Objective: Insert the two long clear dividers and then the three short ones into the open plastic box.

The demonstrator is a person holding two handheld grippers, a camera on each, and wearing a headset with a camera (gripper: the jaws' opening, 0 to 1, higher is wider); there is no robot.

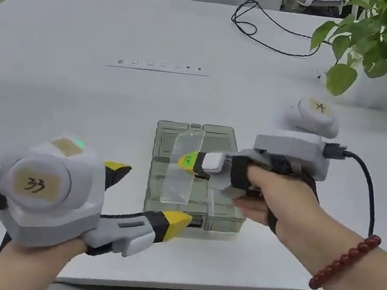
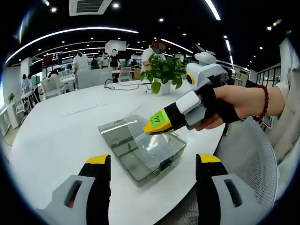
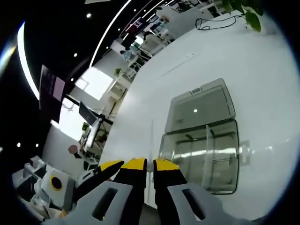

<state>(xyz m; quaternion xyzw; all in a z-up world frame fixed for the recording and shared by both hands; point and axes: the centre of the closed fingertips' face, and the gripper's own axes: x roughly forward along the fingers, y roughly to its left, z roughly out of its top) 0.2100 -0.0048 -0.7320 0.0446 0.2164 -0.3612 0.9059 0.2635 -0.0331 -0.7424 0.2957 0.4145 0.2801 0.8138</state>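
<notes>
right tool (image 2: 155, 124) holds clear divider (image 2: 151, 142) over box (image 2: 140, 171)

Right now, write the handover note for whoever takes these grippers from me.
Left gripper: open and empty, hovering by the near left corner of the open plastic box.
Right gripper: shut on a clear divider, held tilted above the box and not yet in its slots.
Box: it sits on the table with its lid folded back on the far side.
Done: one seated divider appears to stand upright inside.
Left: lower the held divider into place, then fit the remaining ones.
</notes>
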